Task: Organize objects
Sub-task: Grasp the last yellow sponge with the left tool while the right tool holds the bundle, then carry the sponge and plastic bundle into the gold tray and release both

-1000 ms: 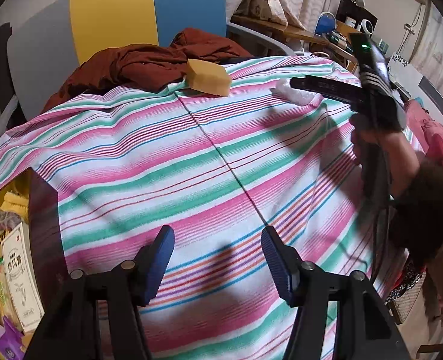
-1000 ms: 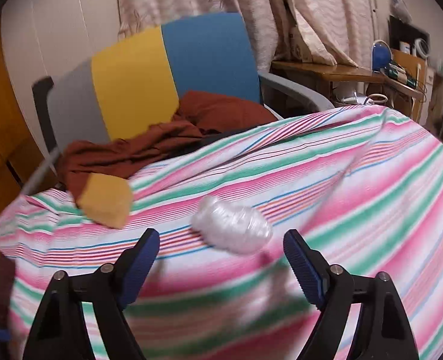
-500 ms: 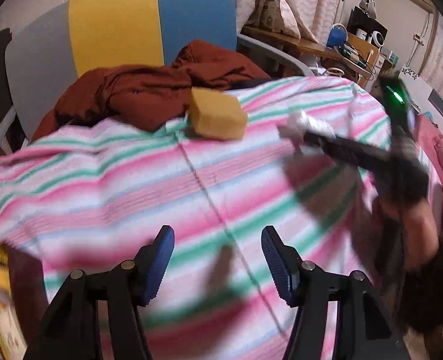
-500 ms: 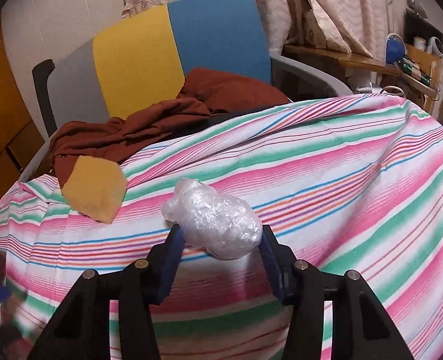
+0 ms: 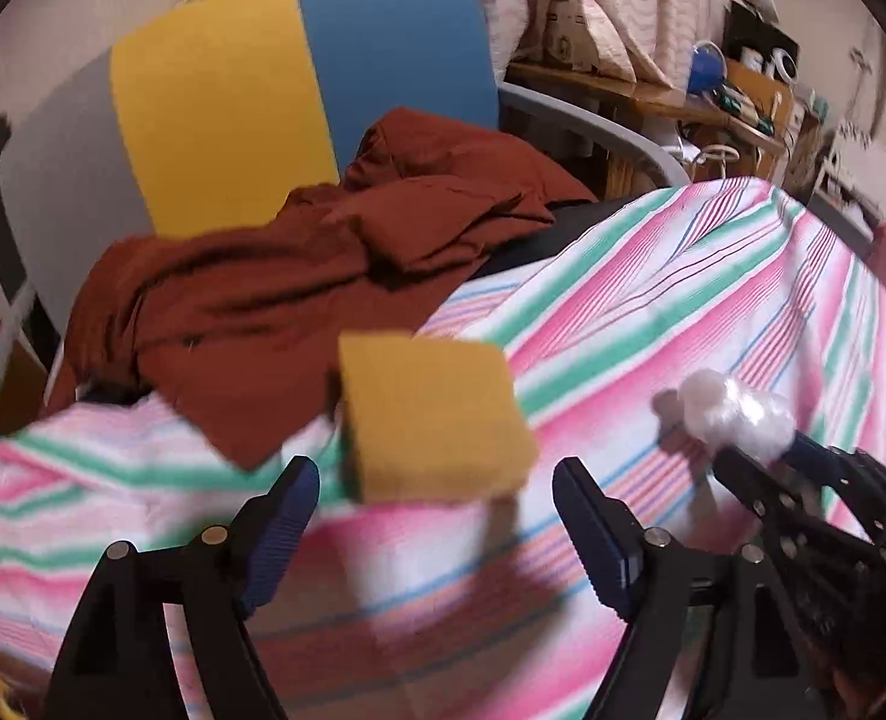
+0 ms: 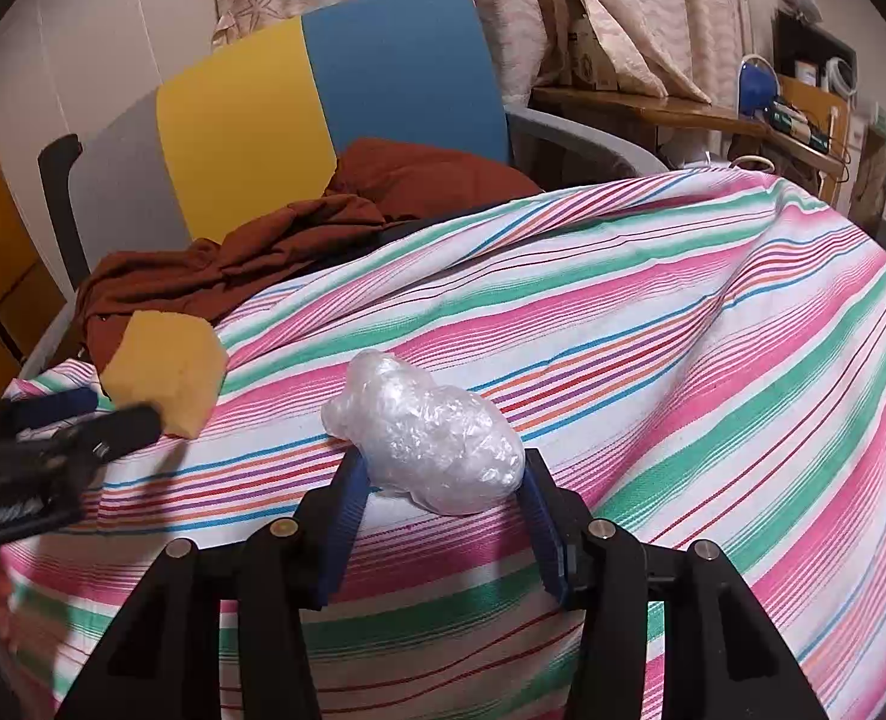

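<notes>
- Left wrist view: our left gripper [image 5: 434,531] has just been opening its jaws and now they stand spread wide, with nothing pinched.
- The yellow sponge [image 5: 434,417] lies on the striped cloth [image 5: 653,312], just ahead of that gap, with its long side across it.
- Our right gripper [image 6: 440,501] has just closed its jaws and is pinching the plastic wad [image 6: 428,432].
- We think the left hand is nearer the sponge, so it should go straight ahead.
</notes>
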